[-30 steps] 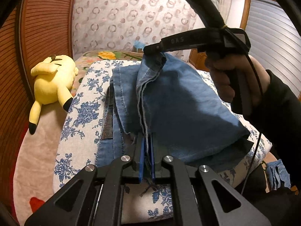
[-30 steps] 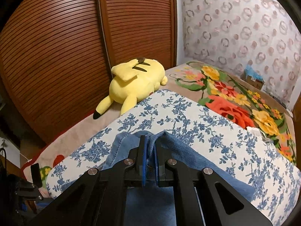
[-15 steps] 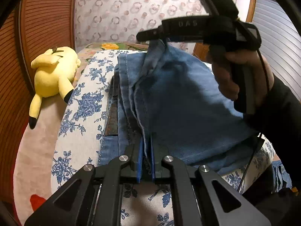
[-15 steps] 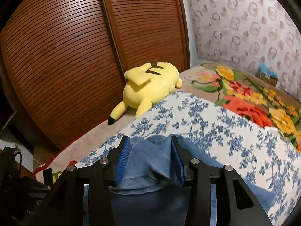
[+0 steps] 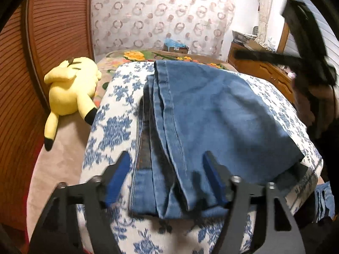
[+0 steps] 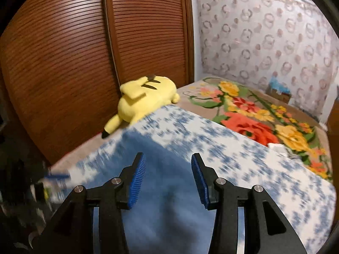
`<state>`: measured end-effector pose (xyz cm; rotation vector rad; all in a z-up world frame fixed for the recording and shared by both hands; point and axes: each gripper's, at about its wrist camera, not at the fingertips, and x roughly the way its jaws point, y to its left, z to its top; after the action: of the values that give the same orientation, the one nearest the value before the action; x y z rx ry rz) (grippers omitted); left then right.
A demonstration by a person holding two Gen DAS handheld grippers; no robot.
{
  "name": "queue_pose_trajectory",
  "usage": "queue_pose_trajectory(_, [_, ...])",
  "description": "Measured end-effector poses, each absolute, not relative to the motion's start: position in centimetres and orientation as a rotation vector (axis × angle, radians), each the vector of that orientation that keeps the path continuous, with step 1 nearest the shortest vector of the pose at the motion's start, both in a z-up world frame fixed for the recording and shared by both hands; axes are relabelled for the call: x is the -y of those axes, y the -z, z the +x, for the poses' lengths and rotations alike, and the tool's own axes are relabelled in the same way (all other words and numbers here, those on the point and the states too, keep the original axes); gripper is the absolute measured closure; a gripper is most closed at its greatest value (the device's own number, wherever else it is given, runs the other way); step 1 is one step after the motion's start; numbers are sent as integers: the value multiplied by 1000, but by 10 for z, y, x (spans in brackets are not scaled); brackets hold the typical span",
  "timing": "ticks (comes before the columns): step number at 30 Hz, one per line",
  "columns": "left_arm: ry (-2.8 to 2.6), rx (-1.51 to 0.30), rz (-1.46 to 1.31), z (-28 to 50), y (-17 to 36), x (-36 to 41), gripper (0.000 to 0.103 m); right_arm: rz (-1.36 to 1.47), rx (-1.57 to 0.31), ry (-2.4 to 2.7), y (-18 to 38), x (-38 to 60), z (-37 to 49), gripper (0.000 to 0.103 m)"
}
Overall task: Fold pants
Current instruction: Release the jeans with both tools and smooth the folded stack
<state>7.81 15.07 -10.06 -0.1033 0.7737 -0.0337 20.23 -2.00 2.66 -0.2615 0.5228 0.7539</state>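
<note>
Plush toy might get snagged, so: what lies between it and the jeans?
Only blue-flowered quilt separates the plush toy from the jeans, in the left wrist view.

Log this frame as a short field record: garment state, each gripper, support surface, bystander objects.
garment: blue jeans, folded into a layered stack, lying flat
left gripper: open, jaws spread either side of the near end of the jeans, holding nothing
right gripper: open, above the denim, holding nothing; view motion-blurred
surface: blue floral quilt under the jeans
bystander: yellow plush toy left of the quilt, apart from the jeans
background: wooden slatted doors
</note>
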Motion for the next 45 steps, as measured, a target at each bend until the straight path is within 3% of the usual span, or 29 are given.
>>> queue_pose_trajectory(5, [57,-772,-77,98,96,-141,23,-301,-524,-662,-9,60,182,40])
queue_pose_trajectory(28, [49,-791,-7,182,80,-115,23,-170,-781,-681,45,85,263,39])
queue_pose_trajectory(45, [45,-856,-40,193,116,-127,23,-177,-732,-710,55,77,262,40])
